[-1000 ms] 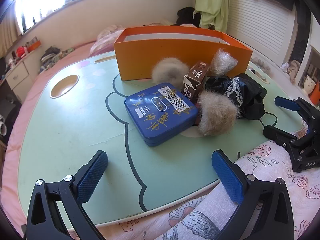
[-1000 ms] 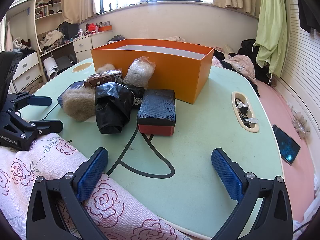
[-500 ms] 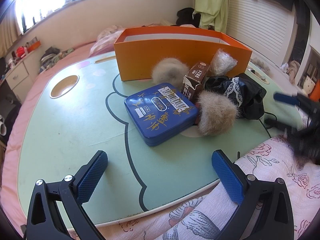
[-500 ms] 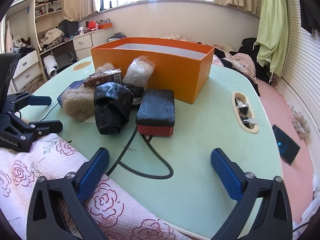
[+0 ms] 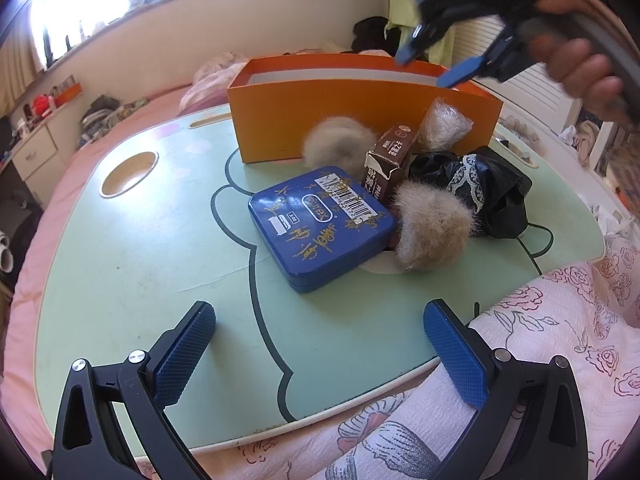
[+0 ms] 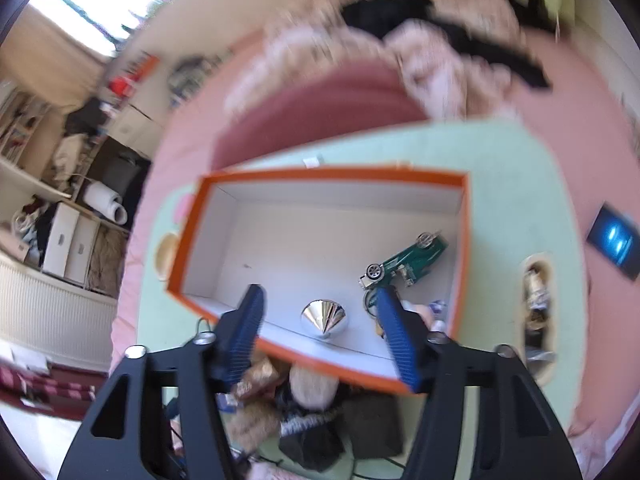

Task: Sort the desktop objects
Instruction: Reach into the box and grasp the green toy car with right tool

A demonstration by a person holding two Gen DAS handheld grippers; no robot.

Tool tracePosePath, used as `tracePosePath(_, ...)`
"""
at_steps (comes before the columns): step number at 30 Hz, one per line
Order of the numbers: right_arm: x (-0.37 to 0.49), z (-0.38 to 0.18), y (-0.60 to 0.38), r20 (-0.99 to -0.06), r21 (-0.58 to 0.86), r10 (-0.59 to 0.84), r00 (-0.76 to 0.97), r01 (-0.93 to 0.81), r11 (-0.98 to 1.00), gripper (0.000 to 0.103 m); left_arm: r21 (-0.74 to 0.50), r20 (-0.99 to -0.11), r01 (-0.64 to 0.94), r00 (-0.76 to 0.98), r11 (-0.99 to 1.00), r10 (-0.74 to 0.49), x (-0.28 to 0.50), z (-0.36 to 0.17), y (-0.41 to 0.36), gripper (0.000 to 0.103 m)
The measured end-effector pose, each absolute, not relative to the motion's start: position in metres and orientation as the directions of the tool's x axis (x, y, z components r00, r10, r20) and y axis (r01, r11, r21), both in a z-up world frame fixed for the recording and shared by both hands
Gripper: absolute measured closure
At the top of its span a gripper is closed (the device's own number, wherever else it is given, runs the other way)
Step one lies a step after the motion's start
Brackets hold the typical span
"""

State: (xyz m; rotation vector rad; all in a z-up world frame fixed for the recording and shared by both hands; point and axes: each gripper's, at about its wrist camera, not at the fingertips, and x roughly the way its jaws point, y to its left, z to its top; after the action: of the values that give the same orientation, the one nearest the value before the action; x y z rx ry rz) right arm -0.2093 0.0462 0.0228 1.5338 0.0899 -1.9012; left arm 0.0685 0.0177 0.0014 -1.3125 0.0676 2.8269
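Observation:
An orange box [image 5: 360, 114] stands at the back of the green table [image 5: 132, 256]. In front of it lie a blue tin [image 5: 320, 228], two fur balls [image 5: 430, 230], a brown carton [image 5: 386, 160], a clear bag of fluff [image 5: 442, 124] and a black lace bag [image 5: 484, 190]. My left gripper [image 5: 320, 344] is open and empty, low over the table's near edge. My right gripper [image 6: 320, 312] is open and empty, high above the orange box [image 6: 320, 176], looking down into it; it also shows in the left wrist view [image 5: 430, 64]. Inside lie a green toy car [image 6: 408, 264] and a silver cone [image 6: 324, 318].
A rose-print quilt [image 5: 540, 360] covers the near right. The table has a round cup recess [image 5: 128, 174] at left and a slot holding small items [image 6: 536, 292] at right. A phone [image 6: 614, 240] lies on the pink bed beyond.
My right gripper has risen from the table's near edge to high above the orange box and tilted downward. The left gripper has stayed still.

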Motion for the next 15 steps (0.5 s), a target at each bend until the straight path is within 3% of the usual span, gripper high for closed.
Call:
tracePosePath(8,-0.222,0.001,0.024,-0.958,-0.010,-0.140,-0.250,0.517,-0.856,0.058,0.030,-0.758,-0.047,-0.652,-0.998,0.008,0.068,0.001,0.019,0.000)
tracePosePath(15,-0.227,-0.015,0.003,-0.963,-0.137,-0.017,-0.268,0.547,-0.826,0.057,0.030,-0.756,-0.049,-0.654,-0.998,0.009,0.067,0.000,0.018,0.000)
